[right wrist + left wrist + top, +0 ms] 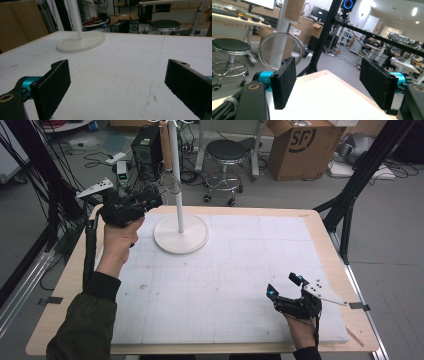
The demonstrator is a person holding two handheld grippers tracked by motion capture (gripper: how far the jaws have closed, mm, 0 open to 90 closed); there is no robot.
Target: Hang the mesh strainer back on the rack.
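Two grippers, both w/ fingers spread wide & nothing between them. Left gripper (142,200) was raised beside the white stand (180,232), close to its pole; right gripper (285,287) sat low over the counter (240,270), well apart from the stand, nearer the person's edge.

Thing being reached for: wire-rimmed mesh sieve (280,51), hanging off the stand's pole up by a wooden-looking handle piece (293,10). From the left gripper view it hung just beyond the left finger (284,82), not yet between the pads.

Handling, my guess: light, thin rim fairly stiff but mesh soft & easy to dent; hanging loose so prob. swings if nudged. Best hold = handle, or failing that the rim edge-on, never the mesh. How it's hooked on: can't tell.
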